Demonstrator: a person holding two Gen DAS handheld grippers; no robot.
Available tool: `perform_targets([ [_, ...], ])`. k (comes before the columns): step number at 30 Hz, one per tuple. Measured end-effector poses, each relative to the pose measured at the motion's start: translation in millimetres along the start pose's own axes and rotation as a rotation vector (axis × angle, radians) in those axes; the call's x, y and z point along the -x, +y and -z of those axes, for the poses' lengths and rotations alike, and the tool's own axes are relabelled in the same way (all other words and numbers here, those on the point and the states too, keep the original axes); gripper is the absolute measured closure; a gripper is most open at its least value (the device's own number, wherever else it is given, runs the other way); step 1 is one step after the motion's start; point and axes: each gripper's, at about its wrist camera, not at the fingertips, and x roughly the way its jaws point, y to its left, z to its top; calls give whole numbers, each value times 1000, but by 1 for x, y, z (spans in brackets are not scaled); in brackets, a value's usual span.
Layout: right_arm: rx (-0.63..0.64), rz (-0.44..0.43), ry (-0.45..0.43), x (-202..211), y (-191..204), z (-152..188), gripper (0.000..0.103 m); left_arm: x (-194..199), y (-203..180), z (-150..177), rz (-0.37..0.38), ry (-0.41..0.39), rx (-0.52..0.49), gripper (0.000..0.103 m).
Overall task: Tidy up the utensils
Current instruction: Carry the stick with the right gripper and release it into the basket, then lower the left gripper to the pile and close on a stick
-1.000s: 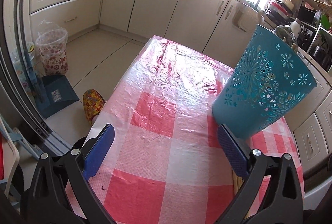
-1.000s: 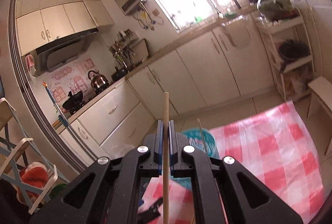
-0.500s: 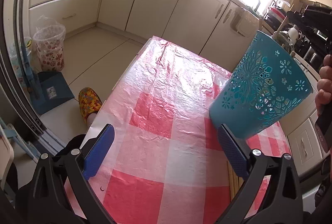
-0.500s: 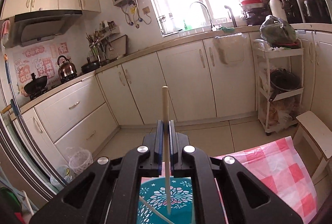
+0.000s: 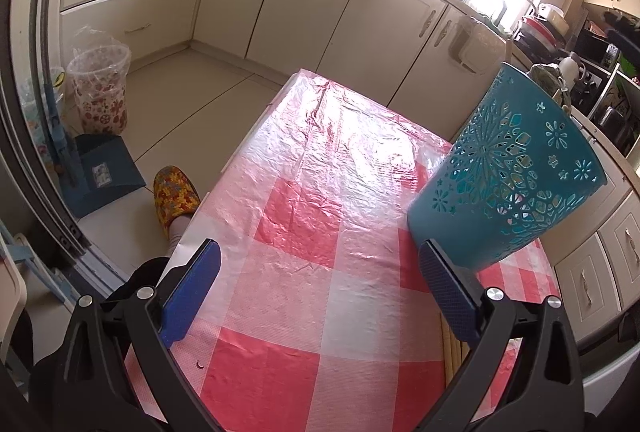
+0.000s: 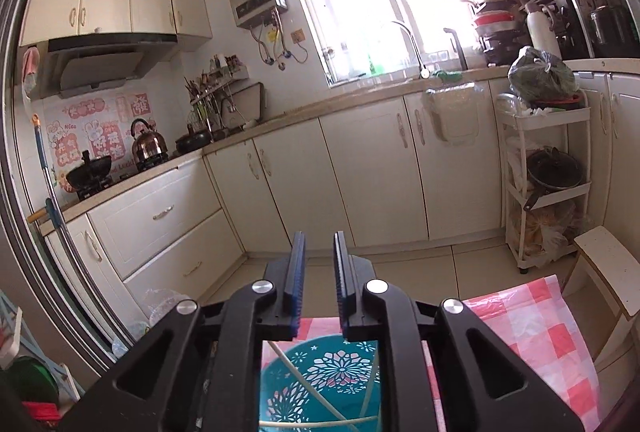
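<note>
glossy crinkled plastic tablecloth (image 5: 320,160), perforated plastic basket (image 5: 508,172)

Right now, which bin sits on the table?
The teal cut-out plastic basket; the flowery white bin with a clear liner stands on the floor.

Black grippers (image 5: 316,296), blue-padded jaws, silver screws.

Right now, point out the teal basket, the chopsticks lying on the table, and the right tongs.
teal basket (image 5: 508,176), left wrist view, on its perforated side wall.
chopsticks on the table (image 5: 451,354), left wrist view, on the pale sticks beside the left tongs' right finger.
right tongs (image 6: 319,264), right wrist view, midway between the fingertips; jaws opening, nothing between them.
</note>
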Motion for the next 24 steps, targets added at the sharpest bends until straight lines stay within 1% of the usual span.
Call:
perform_targets([
  [1, -2, -2, -26, 17, 1, 0, 80, 0, 0, 0, 0, 0, 2, 8],
  [2, -4, 1, -45, 34, 2, 3, 74, 0, 1, 0, 0, -1, 5, 8],
  [3, -8, 7, -53, 50, 2, 8, 71, 0, 1, 0, 0, -2, 7, 8],
  [4, -15, 14, -43, 64, 1, 18, 71, 0, 1, 0, 0, -2, 9, 8],
  [5, -21, 21, -10, 74, 0, 32, 71, 0, 2, 0, -1, -3, 9, 8],
  [6, -20, 33, 42, 79, -1, 48, 71, 0, 2, 0, -1, -4, 8, 8],
  [7, -15, 52, 111, 79, -2, 67, 71, 0, 2, 0, -1, -3, 7, 8],
  [8, -18, 68, 200, 77, -5, 90, 71, 0, 2, 0, -2, -3, 7, 8],
  [11, -64, 100, 449, 57, -19, 155, 81, -1, 2, 0, -2, -2, 10, 8],
  [12, -67, 107, 502, 50, -22, 171, 85, -1, 3, 0, -3, -1, 10, 8],
  [14, -57, 128, 565, 36, -25, 193, 85, -1, 2, 0, -4, 1, 9, 8],
  [16, -61, 131, 610, 21, -25, 204, 86, -2, 2, 0, -5, 3, 10, 8],
  [20, -28, 141, 657, 4, -17, 216, 88, -2, 2, 0, -5, 3, 9, 8],
  [24, 16, 155, 665, 3, -13, 223, 90, -2, 1, 1, -3, 3, 10, 8],
])
